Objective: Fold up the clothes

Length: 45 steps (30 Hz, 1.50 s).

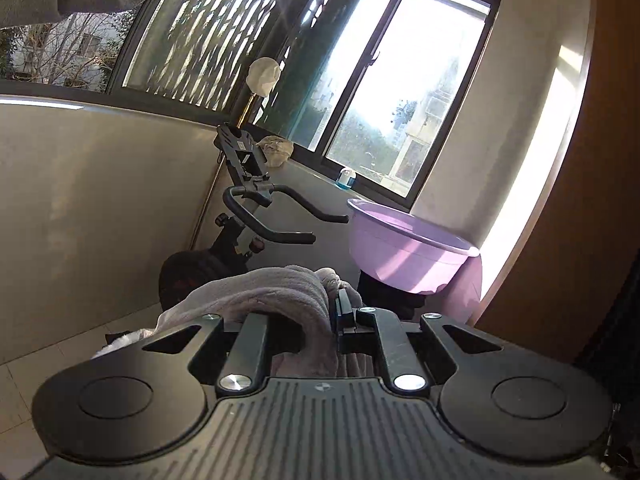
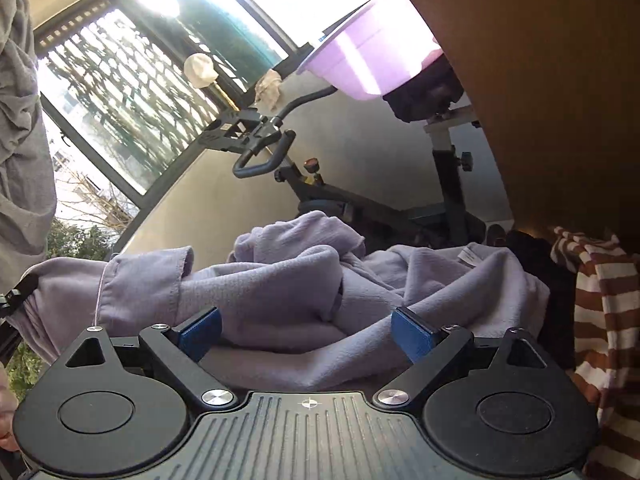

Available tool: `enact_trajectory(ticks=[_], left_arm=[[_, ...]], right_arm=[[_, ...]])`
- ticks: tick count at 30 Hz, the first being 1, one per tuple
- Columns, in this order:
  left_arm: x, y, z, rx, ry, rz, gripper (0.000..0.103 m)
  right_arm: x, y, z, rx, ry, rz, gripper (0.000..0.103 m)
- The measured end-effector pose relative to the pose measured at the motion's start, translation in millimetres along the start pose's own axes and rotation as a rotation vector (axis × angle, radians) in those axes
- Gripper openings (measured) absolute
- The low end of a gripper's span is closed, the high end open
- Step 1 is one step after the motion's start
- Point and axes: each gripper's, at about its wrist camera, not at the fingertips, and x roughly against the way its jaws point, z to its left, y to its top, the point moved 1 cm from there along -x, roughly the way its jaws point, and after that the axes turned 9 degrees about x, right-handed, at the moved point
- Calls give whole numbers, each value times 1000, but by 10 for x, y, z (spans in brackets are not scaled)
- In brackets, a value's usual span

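Observation:
In the left wrist view my left gripper [image 1: 334, 304] is shut on a bunched fold of a lilac fleece garment [image 1: 276, 288], lifted in front of the camera; cloth drapes over the fingers and hides the tips. The right wrist view shows the same lilac fleece garment [image 2: 288, 280] lying crumpled in a heap. My right gripper [image 2: 308, 334] stands open over it, blue pads [image 2: 414, 338] wide apart, fleece lying loose between them without being pinched. At that view's left edge the garment's cuff [image 2: 152, 280] stretches toward a black gripper part [image 2: 16, 296].
An exercise bike [image 1: 256, 204] stands ahead with a lilac plastic basin [image 1: 408, 248] on its seat. A brown-and-white striped garment [image 2: 604, 312] lies at the right. Grey cloth [image 2: 20, 120] hangs at the left. Windows [image 1: 400, 92] and a wooden panel [image 2: 540, 80] bound the space.

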Motion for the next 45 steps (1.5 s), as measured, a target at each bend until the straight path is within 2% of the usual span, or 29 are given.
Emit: enact_trajectory(ticks=[2, 5, 8, 12, 18, 20, 21, 23, 24, 25, 26, 30, 34, 36, 40, 42, 45], left_arm=[[-9, -139, 200, 18, 67, 45, 13], [-20, -329, 429, 19, 127, 119, 13], [-72, -487, 586, 33, 180, 170, 13], [-108, -559, 781, 102, 221, 183, 13], [-179, -542, 854, 99, 250, 193, 14], [-222, -548, 876, 108, 266, 203, 14], [-244, -552, 880, 112, 273, 205, 14], [-282, -554, 869, 112, 283, 208, 14], [-300, -550, 859, 109, 287, 210, 14], [-318, -545, 844, 107, 289, 212, 14], [-334, -539, 830, 104, 291, 214, 14], [-368, -500, 713, 92, 273, 208, 14], [-357, -432, 450, 52, 190, 194, 14], [-332, -397, 269, 27, 120, 189, 13], [-241, -290, -285, -44, -80, 159, 13], [-147, -212, -551, -66, -178, 120, 13], [46, -90, -870, -76, -309, 49, 13]], right_arm=[[-183, -131, -105, 4, -79, 47, 91], [-423, -139, -214, -125, -65, 88, 91], [-682, -37, -184, -136, -63, 87, 91], [-1211, 154, 14, -105, -41, 129, 91], [-1724, 256, 348, -75, -33, 182, 94], [-1833, 224, 382, -67, -4, 199, 94], [-1886, 208, 398, -63, 11, 208, 91], [-1903, 155, 404, -40, 35, 223, 52], [-1877, 137, 407, -26, 28, 222, 45], [-1791, 112, 411, 4, 27, 205, 25], [-1672, 94, 423, 31, 27, 179, 20], [-1111, 17, 485, 131, 29, 73, 15], [-201, -82, 530, 154, 78, -52, 14], [233, -112, 519, 144, 102, -113, 14], [951, 5, 441, 116, 96, -241, 14], [1290, 86, 398, 101, 88, -306, 14], [1714, 225, 517, 166, 113, -420, 14]])
